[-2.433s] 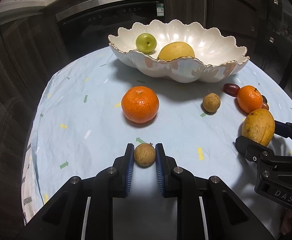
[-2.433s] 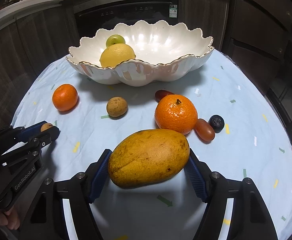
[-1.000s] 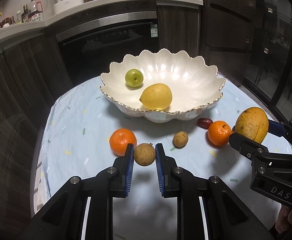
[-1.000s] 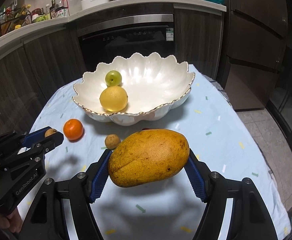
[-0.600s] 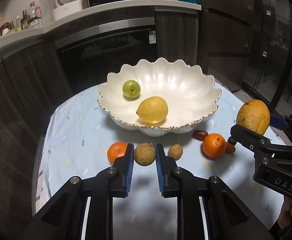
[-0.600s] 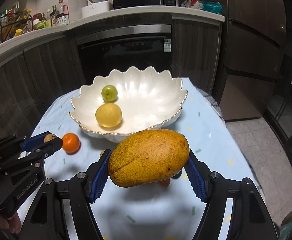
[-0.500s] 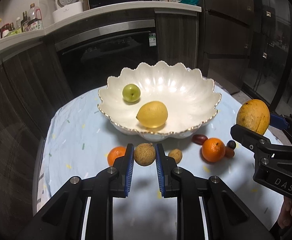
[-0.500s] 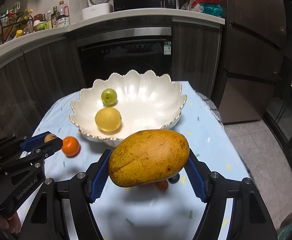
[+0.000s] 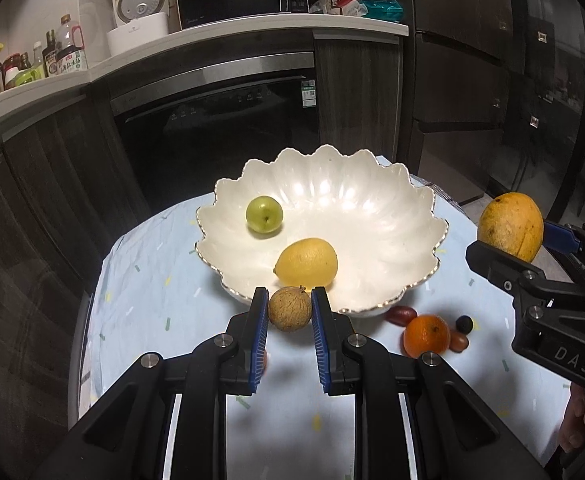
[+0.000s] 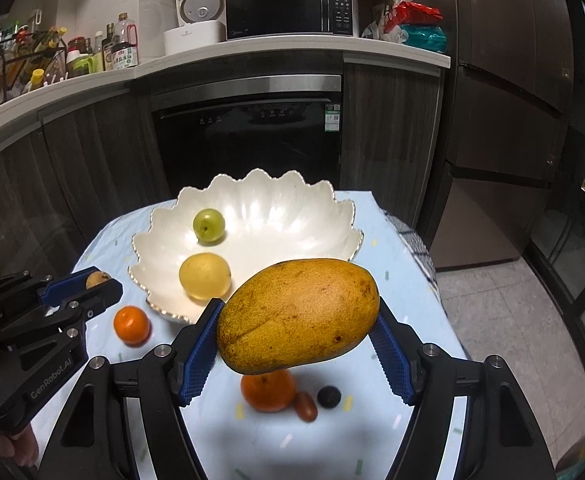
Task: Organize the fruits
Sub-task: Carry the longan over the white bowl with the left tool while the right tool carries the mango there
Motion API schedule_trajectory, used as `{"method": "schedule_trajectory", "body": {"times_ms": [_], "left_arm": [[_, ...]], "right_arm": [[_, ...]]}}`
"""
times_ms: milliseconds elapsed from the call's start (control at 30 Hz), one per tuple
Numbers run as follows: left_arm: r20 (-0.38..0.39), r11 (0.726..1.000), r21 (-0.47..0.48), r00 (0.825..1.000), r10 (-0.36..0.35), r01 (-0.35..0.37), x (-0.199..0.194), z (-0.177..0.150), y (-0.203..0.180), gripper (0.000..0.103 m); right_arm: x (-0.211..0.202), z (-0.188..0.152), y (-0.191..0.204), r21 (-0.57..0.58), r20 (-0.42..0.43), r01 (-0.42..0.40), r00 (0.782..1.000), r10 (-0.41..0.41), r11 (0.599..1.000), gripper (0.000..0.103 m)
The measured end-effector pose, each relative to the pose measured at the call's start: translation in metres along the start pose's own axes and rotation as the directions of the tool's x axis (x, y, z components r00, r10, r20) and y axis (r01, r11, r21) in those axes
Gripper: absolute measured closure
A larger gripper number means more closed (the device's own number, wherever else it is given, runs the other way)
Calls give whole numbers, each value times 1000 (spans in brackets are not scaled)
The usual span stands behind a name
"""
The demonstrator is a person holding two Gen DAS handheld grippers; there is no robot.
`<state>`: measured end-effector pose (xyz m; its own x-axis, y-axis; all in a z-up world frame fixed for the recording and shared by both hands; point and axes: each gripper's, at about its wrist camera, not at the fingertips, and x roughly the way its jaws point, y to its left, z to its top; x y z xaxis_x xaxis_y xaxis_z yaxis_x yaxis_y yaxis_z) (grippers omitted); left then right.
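My left gripper [image 9: 290, 311] is shut on a small round brown fruit [image 9: 290, 309] and holds it high above the table, just before the near rim of the white scalloped bowl [image 9: 392, 216]. My right gripper [image 10: 298, 316] is shut on a large yellow mango [image 10: 298, 316], also raised, to the right of the bowl [image 10: 292, 220]. The bowl holds a green apple [image 9: 264, 214] and a lemon [image 9: 306, 262]. The mango also shows in the left wrist view [image 9: 510, 226], and the brown fruit in the right wrist view [image 10: 97, 280].
On the light blue tablecloth [image 9: 152, 280] lie an orange [image 9: 426, 336], a red date [image 9: 400, 315], a dark berry [image 9: 464, 323] and another red fruit [image 9: 458, 342]. A second orange [image 10: 131, 325] lies left of the bowl. Dark cabinets and an oven stand behind the table.
Both grippers have risen well above the table with their fruits and moved toward the bowl. The fruits on the cloth now look smaller and farther below.
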<state>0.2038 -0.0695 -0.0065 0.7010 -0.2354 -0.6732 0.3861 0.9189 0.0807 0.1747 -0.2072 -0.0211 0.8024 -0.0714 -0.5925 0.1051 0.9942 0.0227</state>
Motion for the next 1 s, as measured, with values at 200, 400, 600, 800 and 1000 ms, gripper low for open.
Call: {"method": "schedule_trajectory", "body": {"times_ms": [200,400,600,800,1000], "left_arm": [[11,1000,-3,1000,17,-17,7,12,2,81],[16,1000,-8,999,28,-28,15,22,3,81],[9,999,-13,999,37,-36,27,28,4,81],[-6,999,-17,999,42,-42,42,32,5,81],[-19,998,-25,999,49,-49,55,35,9,81]], "right_arm": [[6,11,-4,0,13,-3,1000,3,1000,31],[15,21,-7,-6,20,-5,1000,5,1000,31],[27,29,-10,0,17,-6,1000,6,1000,31],[38,35,-11,-11,9,-7,1000,7,1000,31],[51,38,-8,-27,-11,-8,1000,8,1000,31]]}}
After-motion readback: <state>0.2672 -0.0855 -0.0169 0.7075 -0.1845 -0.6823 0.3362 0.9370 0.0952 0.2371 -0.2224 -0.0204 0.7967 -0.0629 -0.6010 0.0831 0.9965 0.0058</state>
